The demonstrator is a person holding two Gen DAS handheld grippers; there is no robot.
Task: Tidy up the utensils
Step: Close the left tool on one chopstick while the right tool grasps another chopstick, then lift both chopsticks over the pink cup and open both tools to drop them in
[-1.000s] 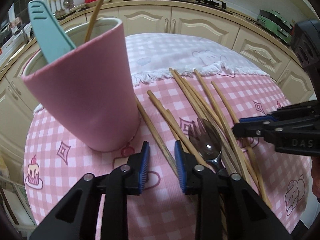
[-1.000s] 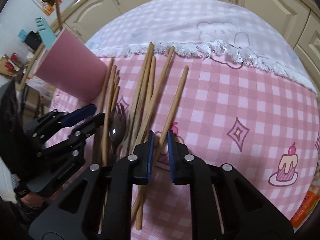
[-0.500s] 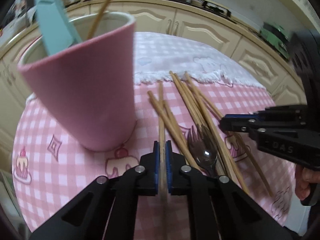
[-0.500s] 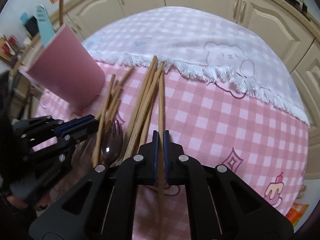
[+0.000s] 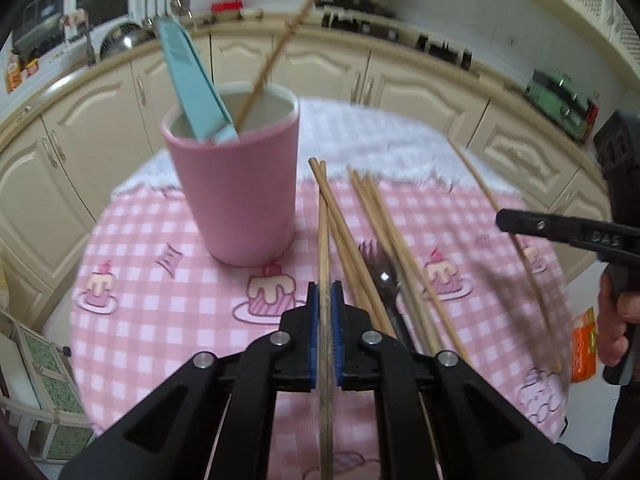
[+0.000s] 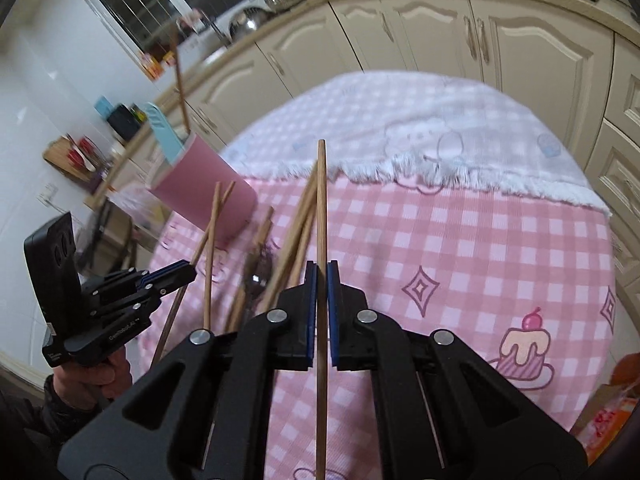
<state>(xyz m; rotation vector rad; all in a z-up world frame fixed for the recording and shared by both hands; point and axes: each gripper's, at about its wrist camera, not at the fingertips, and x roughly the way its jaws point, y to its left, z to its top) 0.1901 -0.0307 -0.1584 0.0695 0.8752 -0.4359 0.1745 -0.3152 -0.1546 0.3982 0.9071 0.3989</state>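
Observation:
My left gripper is shut on a wooden chopstick, lifted off the pink checked tablecloth. My right gripper is shut on another chopstick, also raised and pointing away from me. A pink cup stands just left of the left gripper; it holds a light blue utensil and one chopstick. Several loose chopsticks and a dark metal spork lie on the cloth between the grippers. In the right wrist view the cup sits far left.
A white fringed cloth covers the far half of the round table. Cream kitchen cabinets curve behind it. An orange packet lies past the table's right edge. A person's hand holds the right gripper's handle.
Both grippers closed on a chopstick each and lifted them off the cloth. Both hands rose and pulled back, so the cup and the pile now look farther away.

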